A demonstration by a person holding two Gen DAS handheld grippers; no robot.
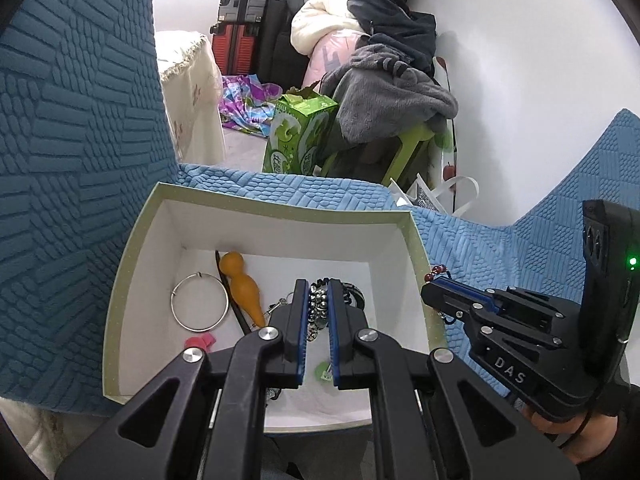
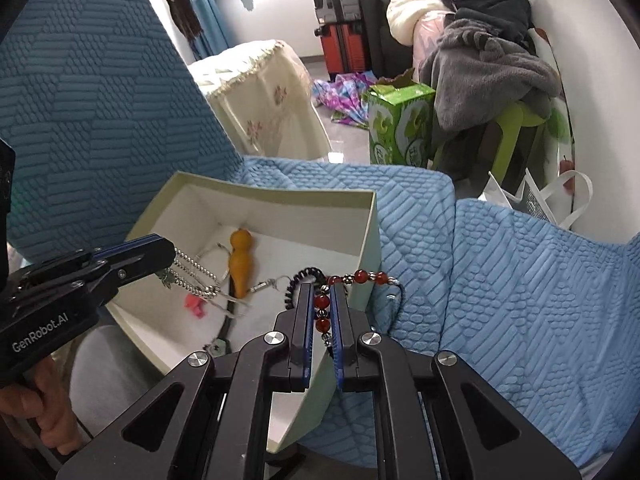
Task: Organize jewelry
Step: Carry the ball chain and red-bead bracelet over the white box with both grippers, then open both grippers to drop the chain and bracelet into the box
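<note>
Over the open box (image 1: 416, 240) on the blue sofa cushion (image 2: 520, 280), both grippers carrying jewelry toward it. Left gripper (image 1: 318, 300) closed almost fully on a silver ball chain (image 2: 192, 270), hanging well inside the box walls above a silver bangle (image 1: 200, 302), an orange gourd pendant (image 1: 242, 284), a pink piece (image 1: 200, 340) and a dark coiled band (image 1: 354, 294) already lying on the floor. Right gripper (image 2: 322, 304) nearly shut on a red bead bracelet (image 2: 360, 278), at the right-hand wall of the box; loose end draped over that rim and onto the cushion outside.

Step in hand, by judgement: delivery of two pieces, neither yet released. Next move likely calls for shifting the right gripper inward past the rim so the whole bracelet clears the wall, then lowering and parting both sets of jaws without tangling chain and beads.

Near corner of the box hidden behind gripper bodies. Small green tag (image 1: 322, 372) between the left fingers too obscured to identify. Black cord beside the pendant partly covered. Chain's lower end hard to separate from pieces beneath.
</note>
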